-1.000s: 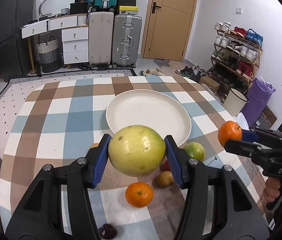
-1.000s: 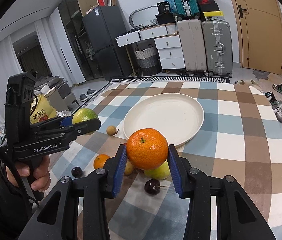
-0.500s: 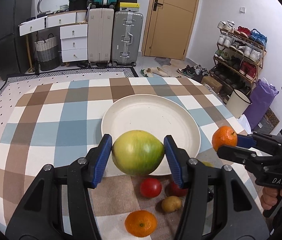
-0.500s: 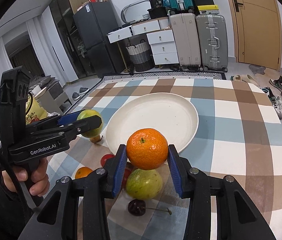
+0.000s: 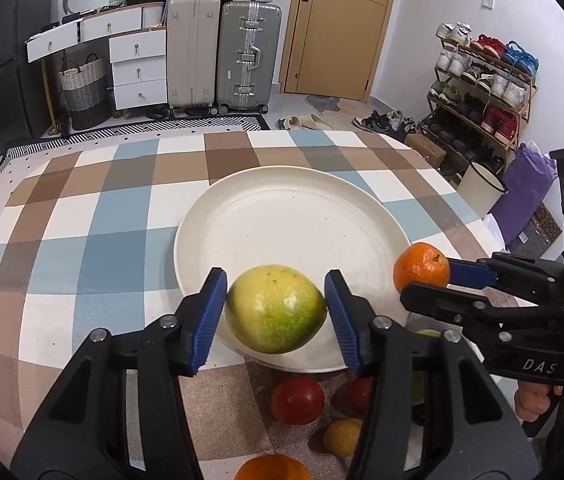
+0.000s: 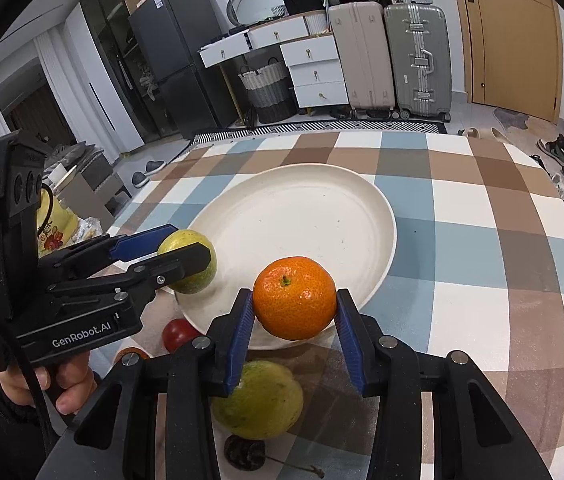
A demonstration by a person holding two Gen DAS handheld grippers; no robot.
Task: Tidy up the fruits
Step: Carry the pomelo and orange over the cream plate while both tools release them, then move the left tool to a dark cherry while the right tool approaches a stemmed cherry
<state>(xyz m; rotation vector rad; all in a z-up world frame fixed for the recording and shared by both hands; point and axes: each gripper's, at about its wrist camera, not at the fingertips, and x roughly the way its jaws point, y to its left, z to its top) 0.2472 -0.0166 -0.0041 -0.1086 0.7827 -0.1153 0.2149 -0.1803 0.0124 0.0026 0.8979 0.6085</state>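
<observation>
A: Both held fruits have travelled from above the loose pile to the near rim of the plate (image 5: 210, 216); the left gripper (image 5: 276, 308) has just been narrowing on its fruit.

B: Item one?

A: Green-yellow fruit (image 5: 276, 308), round, speckled, pinched between blue pads, over the plate's near edge. Gripper tilted downward.

B: Item two?

A: Mandarin (image 6: 294, 298), glossy orange, small green stem. Right gripper (image 6: 294, 300) clamps it at a narrow opening, also tilted down over the near rim.

B: Remainder?

A: On the checked tablecloth (image 6: 481, 248), short of the plate: red tomato (image 5: 297, 400), green pear-like fruit (image 6: 258, 400), dark cherry (image 6: 244, 454). A hand (image 6: 48, 384) grips the left handle.
</observation>
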